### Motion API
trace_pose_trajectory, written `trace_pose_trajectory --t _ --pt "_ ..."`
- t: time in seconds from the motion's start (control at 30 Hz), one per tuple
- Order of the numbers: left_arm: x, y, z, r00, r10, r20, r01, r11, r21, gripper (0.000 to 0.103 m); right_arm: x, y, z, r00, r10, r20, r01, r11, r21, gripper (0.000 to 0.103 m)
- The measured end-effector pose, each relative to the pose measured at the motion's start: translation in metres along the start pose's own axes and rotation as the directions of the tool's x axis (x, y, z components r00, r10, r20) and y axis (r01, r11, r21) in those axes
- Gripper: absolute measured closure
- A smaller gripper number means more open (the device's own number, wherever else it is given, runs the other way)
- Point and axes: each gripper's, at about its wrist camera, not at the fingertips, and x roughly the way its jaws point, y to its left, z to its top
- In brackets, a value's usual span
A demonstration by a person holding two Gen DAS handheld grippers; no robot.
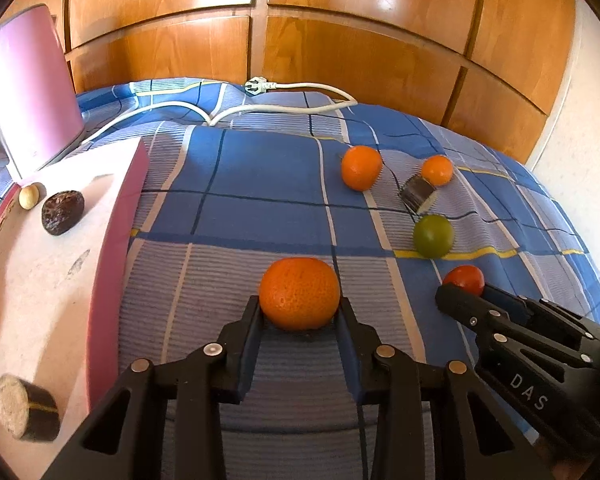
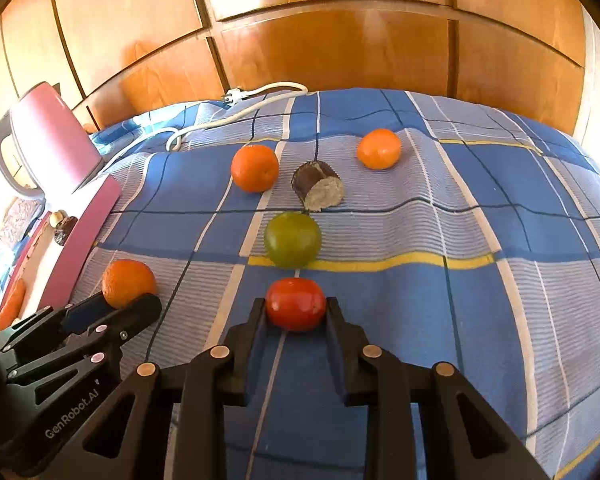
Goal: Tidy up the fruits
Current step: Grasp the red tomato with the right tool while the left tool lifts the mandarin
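Note:
My left gripper is shut on an orange mandarin that rests on the blue checked bedspread. Just to its right, my right gripper is shut on a red tomato, also down on the cloth. Each gripper shows in the other's view: the right gripper with the tomato, the left gripper with the mandarin. Beyond lie a green tomato, two more mandarins and a dark-skinned cut piece.
A pink-walled tray on the left holds a dark wrinkled fruit, a small beige ball and a cut dark piece. A pink kettle stands behind it. A white power cord lies along the far bed edge before wooden cupboard doors.

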Motion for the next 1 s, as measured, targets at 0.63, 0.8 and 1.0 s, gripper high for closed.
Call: trace_pose_trajectory --t 0.63,0.8,1.0 --pt "-0.068 0.011 -0.021 0.997 -0.05 0.053 0.051 0.999 -0.004 0.068 -0.033 0.03 -0.033 1.0 0.012 0.004 -0.012 1.0 -0.003 0.075" --pt "-0.085 0.023 -0.02 0.995 -0.051 0.083 0.053 0.998 -0.026 0.068 -0.04 0.046 -0.033 0.999 0.04 0.009 -0.04 0.999 -0.022 0.075" --pt "-0.101 0.045 -0.017 0.993 -0.027 0.117 0.034 0.998 -0.059 0.068 -0.049 0.068 -0.03 0.995 0.096 0.013 -0.096 0.994 -0.046 0.075"
